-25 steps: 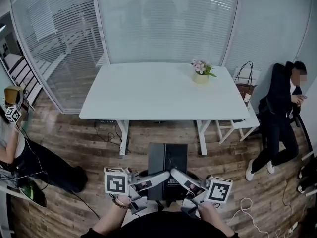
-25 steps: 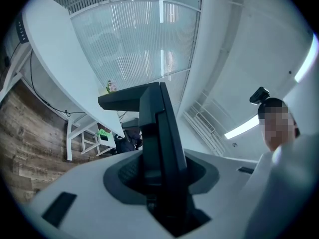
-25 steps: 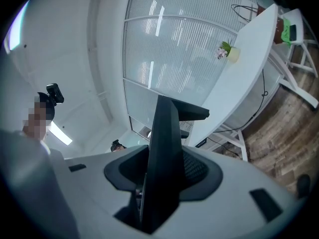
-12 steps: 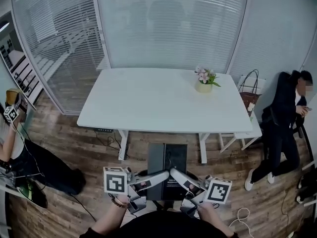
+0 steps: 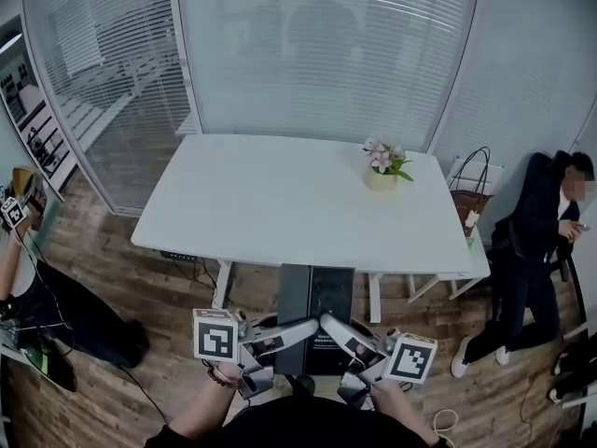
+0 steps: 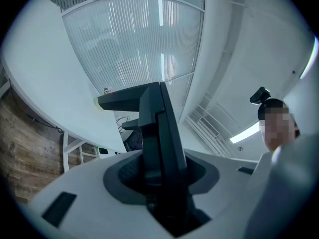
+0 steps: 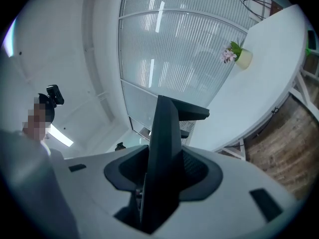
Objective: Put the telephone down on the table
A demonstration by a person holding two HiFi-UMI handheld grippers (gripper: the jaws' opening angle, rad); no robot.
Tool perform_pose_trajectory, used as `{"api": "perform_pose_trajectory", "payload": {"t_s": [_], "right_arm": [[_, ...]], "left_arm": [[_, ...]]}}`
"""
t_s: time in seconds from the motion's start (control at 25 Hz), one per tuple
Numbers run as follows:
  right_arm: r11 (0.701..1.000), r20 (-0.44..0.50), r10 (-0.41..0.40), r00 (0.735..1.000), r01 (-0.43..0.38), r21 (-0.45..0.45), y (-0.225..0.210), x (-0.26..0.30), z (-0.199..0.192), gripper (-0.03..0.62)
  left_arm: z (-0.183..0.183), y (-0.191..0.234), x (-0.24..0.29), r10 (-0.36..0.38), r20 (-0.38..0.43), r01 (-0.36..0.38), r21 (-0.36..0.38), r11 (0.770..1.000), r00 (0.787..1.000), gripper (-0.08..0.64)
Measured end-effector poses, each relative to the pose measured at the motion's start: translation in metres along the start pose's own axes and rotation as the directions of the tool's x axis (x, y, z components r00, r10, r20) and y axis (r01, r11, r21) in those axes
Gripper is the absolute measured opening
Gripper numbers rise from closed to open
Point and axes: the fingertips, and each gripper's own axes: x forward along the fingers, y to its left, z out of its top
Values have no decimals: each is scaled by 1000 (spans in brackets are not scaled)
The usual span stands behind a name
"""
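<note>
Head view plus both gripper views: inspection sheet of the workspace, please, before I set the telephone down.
Surface: white table, bare apart from the potted flowers.
Job's things: black telephone, carried in the air, short of the table.
Clutter: potted flowers at the table's far right.
Grippers: left gripper and right gripper, fingers clamped on the telephone.
Cables: loose leads on the wood floor, under the table and lower right.
Surroundings: blinds behind glass; seated person and handbag right; another person left.

One telephone (image 5: 317,292), one table (image 5: 280,199), one flowerpot (image 5: 380,180), two hand-held grippers (image 5: 308,326) (image 5: 332,326)
</note>
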Motion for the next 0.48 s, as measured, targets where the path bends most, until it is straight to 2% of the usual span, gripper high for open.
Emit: {"api": "perform_pose_trajectory", "payload": {"t_s": [0.32, 0.48], "right_arm": [[1000, -22, 26, 999, -26, 6, -19, 0, 27, 170], [1000, -23, 6, 1000, -6, -7, -27, -2, 33, 170]], "left_arm": [[14, 16, 24, 33, 18, -33, 10, 999, 999, 187], [17, 19, 28, 44, 13, -44, 7, 999, 999, 187]]}}
